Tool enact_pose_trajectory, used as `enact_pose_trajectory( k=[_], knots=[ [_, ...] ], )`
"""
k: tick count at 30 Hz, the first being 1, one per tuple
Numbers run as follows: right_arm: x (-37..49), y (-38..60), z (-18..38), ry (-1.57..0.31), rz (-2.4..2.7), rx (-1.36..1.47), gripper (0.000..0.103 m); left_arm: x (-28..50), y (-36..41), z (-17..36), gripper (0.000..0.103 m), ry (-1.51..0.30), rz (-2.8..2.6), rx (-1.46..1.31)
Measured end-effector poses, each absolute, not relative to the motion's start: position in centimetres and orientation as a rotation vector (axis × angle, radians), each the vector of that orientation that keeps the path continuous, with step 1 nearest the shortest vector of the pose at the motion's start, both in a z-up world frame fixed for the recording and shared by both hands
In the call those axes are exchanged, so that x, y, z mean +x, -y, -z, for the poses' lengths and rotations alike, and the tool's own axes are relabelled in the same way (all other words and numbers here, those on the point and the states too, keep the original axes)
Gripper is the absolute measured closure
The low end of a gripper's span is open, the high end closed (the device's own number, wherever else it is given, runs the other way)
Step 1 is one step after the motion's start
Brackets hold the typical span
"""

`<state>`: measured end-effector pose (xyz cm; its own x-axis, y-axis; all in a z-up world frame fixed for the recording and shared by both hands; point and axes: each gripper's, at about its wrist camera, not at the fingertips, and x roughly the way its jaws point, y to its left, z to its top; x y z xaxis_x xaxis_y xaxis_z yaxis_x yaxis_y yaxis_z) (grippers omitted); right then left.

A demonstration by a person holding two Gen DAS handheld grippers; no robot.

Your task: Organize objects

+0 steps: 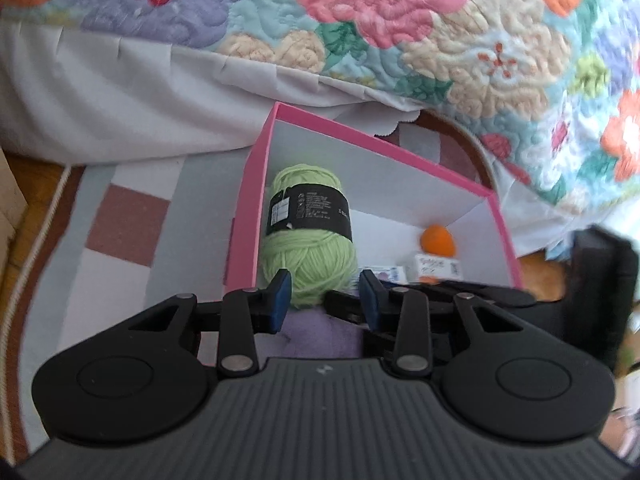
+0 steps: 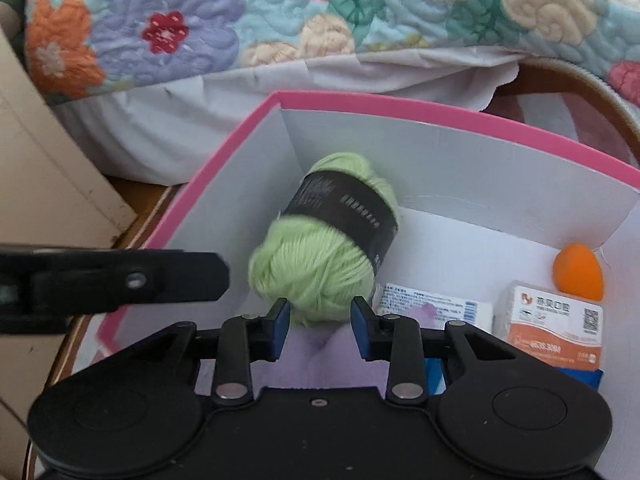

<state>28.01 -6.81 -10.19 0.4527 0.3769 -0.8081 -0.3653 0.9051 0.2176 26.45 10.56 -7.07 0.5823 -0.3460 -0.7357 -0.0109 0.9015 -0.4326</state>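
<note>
Pinching lilac cloth (image 2: 320,360) in left gripper (image 1: 325,292) and right gripper (image 2: 320,312), over pink box (image 2: 400,106). Green yarn (image 2: 320,248) lying inside at twelve o'clock. Keeping both grips level, easing cloth down clear of yarn.

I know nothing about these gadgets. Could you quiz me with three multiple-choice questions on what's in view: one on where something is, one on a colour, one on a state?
1. Where is the green yarn?
A. on the quilt
B. inside the pink box
C. on the rug
2. What colour is the egg-shaped sponge?
A. blue
B. black
C. orange
3. The pink box is:
A. open at the top
B. shut with a lid
C. upside down

1 B: the green yarn lies between the white inner walls of the pink box.
2 C: the sponge in the corner is orange.
3 A: its contents show from above.
</note>
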Motion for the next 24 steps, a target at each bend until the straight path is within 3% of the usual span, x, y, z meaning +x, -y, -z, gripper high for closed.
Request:
enact_pose_trajectory(
  k=[15,19,24],
  knots=[
    [23.1,10.9,4.2,-0.884,-0.462,0.013,0.054,23.7,-9.4,3.8,0.061,-0.958,0.125,-0.337],
    [21.4,12.2,3.1,-0.866,-0.445,0.05,0.054,22.3,-7.7,2.7,0.05,-0.984,0.124,-0.299],
    [18.6,14.1,1.8,-0.819,-0.415,0.094,0.052,20.3,-6.0,1.6,0.047,-1.018,0.123,-0.28]
  ],
)
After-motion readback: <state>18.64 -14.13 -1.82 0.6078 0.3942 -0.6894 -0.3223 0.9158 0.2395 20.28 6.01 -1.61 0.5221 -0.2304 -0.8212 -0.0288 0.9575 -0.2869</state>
